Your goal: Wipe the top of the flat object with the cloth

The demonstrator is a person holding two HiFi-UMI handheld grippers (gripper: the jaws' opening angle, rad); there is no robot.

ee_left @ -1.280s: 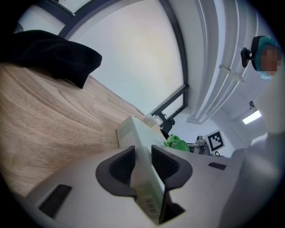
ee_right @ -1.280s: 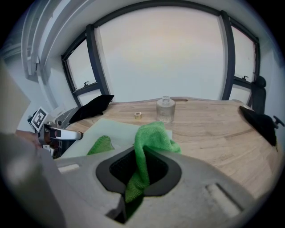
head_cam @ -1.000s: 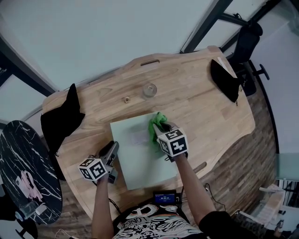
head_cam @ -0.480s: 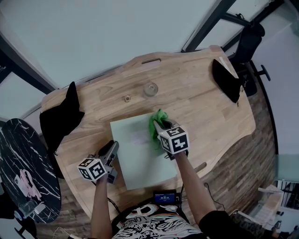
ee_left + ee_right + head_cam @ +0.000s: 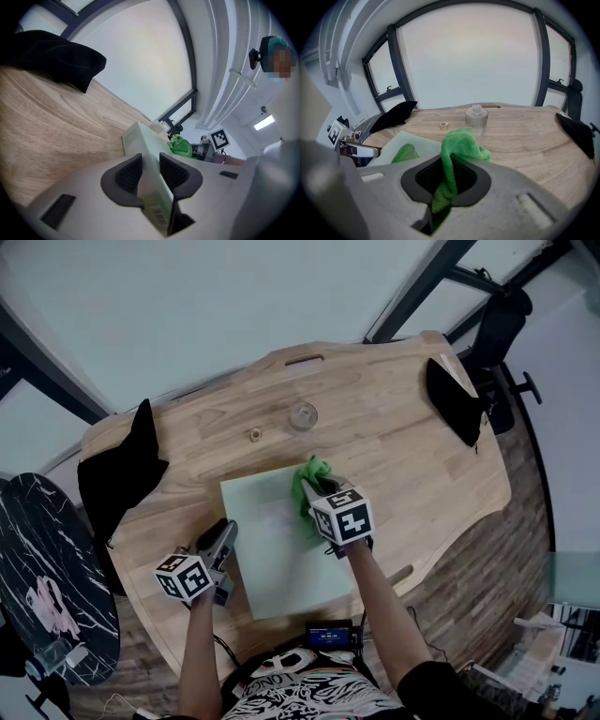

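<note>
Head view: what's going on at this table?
A person works at a wooden table with a hand-held gripper in each hand. The left hand-held gripper is shut on the near left edge of the pale green flat object, holding it in place. The right hand-held gripper is shut on a green cloth, which sits over the object's far right part. A clear bottle and a small ring stand beyond, untouched.

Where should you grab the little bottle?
Grab the bottle around its wide round body, coming in level from the near side with one jaw on each side. It stands upright with bare table around it, and its neck is narrow, so a side grip on the body looks steadiest.
</note>
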